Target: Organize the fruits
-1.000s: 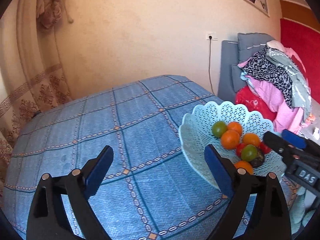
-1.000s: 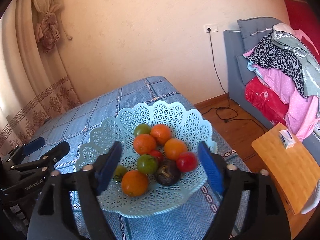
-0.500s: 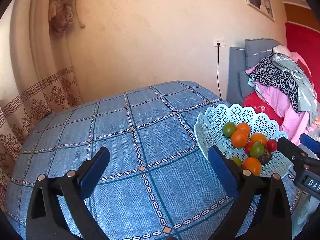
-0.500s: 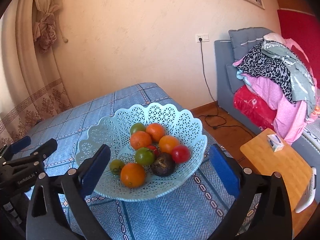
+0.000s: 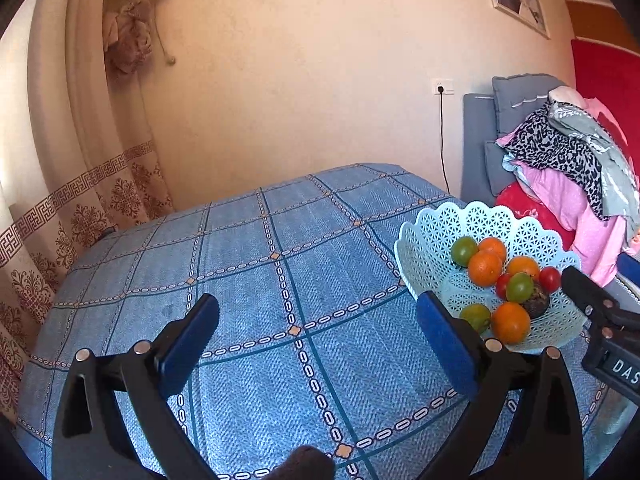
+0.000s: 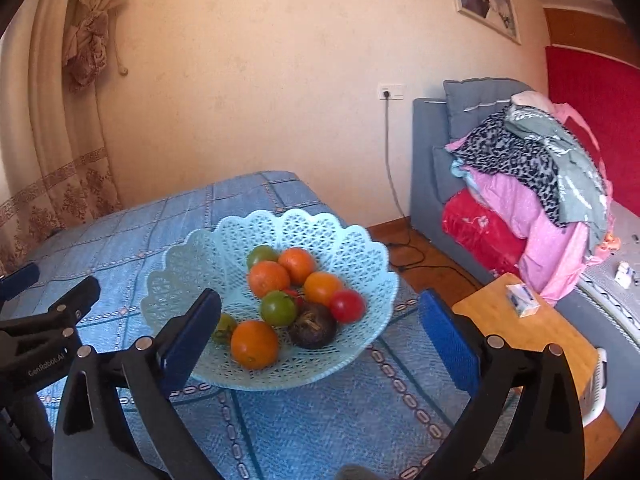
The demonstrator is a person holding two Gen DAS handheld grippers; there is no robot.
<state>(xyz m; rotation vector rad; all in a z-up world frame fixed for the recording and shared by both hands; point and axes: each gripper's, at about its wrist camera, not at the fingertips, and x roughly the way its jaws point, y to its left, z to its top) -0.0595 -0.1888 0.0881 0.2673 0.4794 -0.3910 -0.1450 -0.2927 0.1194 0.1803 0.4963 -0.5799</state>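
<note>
Both the left gripper and right gripper were wide open and empty, fruit piled in the pale-blue lattice plastic basket at 12 o'clock; a careless grab likely scatters the round pile.

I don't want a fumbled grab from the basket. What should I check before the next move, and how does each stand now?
1. Right gripper open: ok.
2. Left gripper open and empty: ok.
3. Basket resting flat on the blue tablecloth: ok.
4. Near orange uncovered on top: ok.
5. Right gripper down at the fruit: not ok, it is short of the basket.
6. Fruit firmness: cannot tell.
</note>
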